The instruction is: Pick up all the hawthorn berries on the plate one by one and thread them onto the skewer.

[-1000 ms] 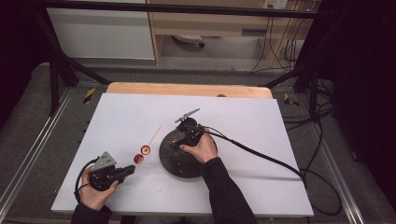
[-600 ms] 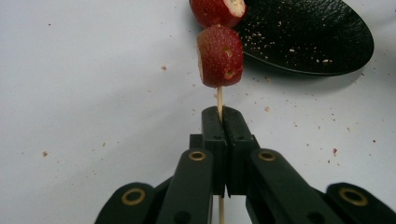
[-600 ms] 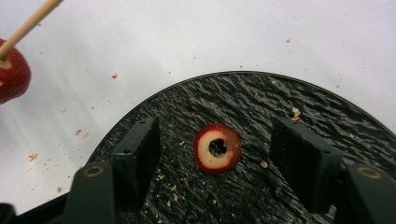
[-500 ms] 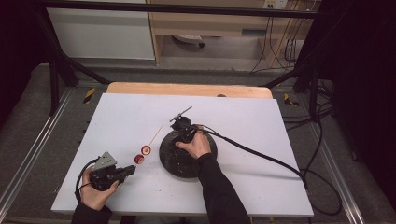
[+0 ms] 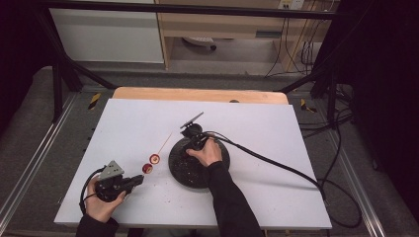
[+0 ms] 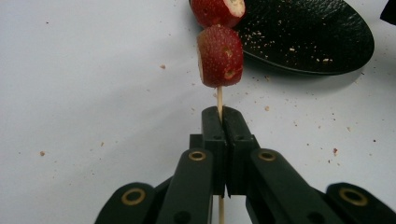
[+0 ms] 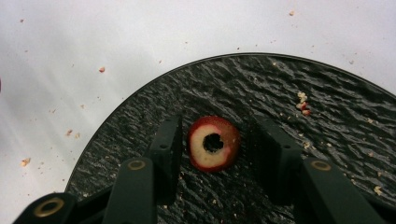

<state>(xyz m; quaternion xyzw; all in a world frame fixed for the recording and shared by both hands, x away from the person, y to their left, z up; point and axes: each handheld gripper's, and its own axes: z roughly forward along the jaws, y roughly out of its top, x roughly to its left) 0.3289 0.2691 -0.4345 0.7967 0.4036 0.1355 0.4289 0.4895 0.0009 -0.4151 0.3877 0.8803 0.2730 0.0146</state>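
A thin wooden skewer [image 6: 219,95] carries two red hawthorn-like fruits [image 6: 219,56]. My left gripper [image 6: 222,112] is shut on its stick just below the lower fruit. In the high view that gripper [image 5: 138,180] rests at the table's front left, the fruits [image 5: 151,163] just beyond its tips. My right gripper [image 7: 218,125] points down onto the black round plate [image 7: 327,107]. Its jaws have just been closing and now stand either side of a cored red fruit [image 7: 214,143], a narrow gap left on each side. From above, the right gripper [image 5: 190,148] is over the plate's [image 5: 188,175] far left part.
The white table top [image 5: 276,133] is sprinkled with small crumbs around the plate. The right gripper's black cable [image 5: 276,163] runs off to the right edge. A wooden board edge [image 5: 197,94] lies along the far side, with metal frame rails on both sides.
The right gripper has shifted slightly left and lower over the plate, its jaws drawn in around the cored fruit. The left hand and skewer have stayed put.
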